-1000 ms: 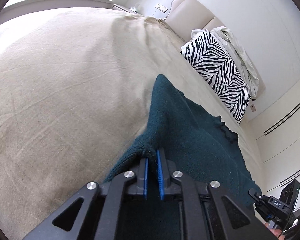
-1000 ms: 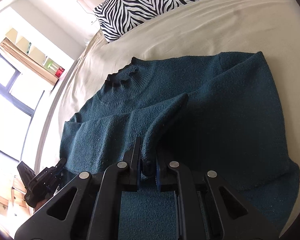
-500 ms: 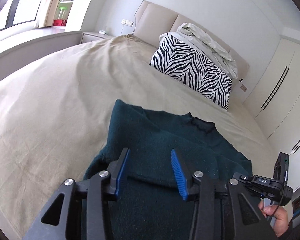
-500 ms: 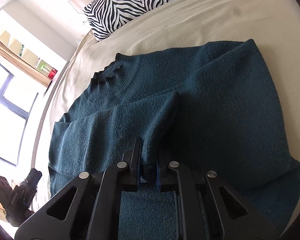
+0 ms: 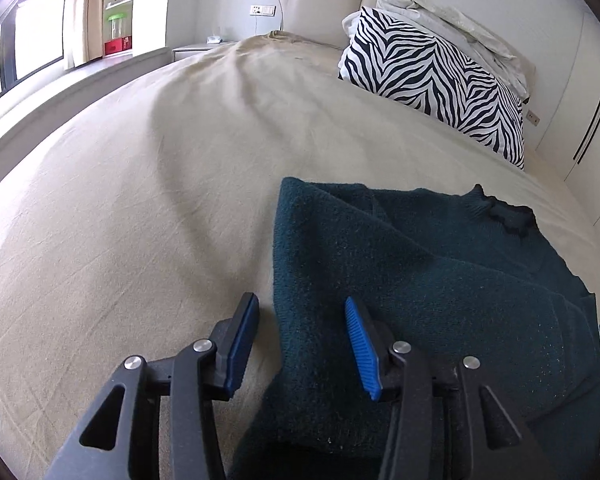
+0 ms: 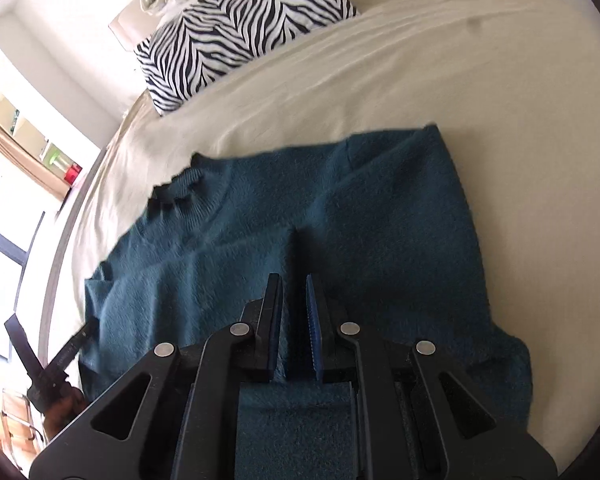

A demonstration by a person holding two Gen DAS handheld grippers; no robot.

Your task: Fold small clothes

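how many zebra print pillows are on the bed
1. The zebra pillow leans at the head of the bed, beyond the teal sweater, with crumpled pale bedding heaped behind it. That bedding might hide more.

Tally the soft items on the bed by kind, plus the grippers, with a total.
Teal knit sweater: 1
Zebra-print pillow: 1
Crumpled off-white bedding piled behind the pillow: 1
Beige bedspread: 1
Grippers: 2, namely the left gripper, open, and the right gripper, jaws nearly closed around a raised fold of the sweater
Total: 6
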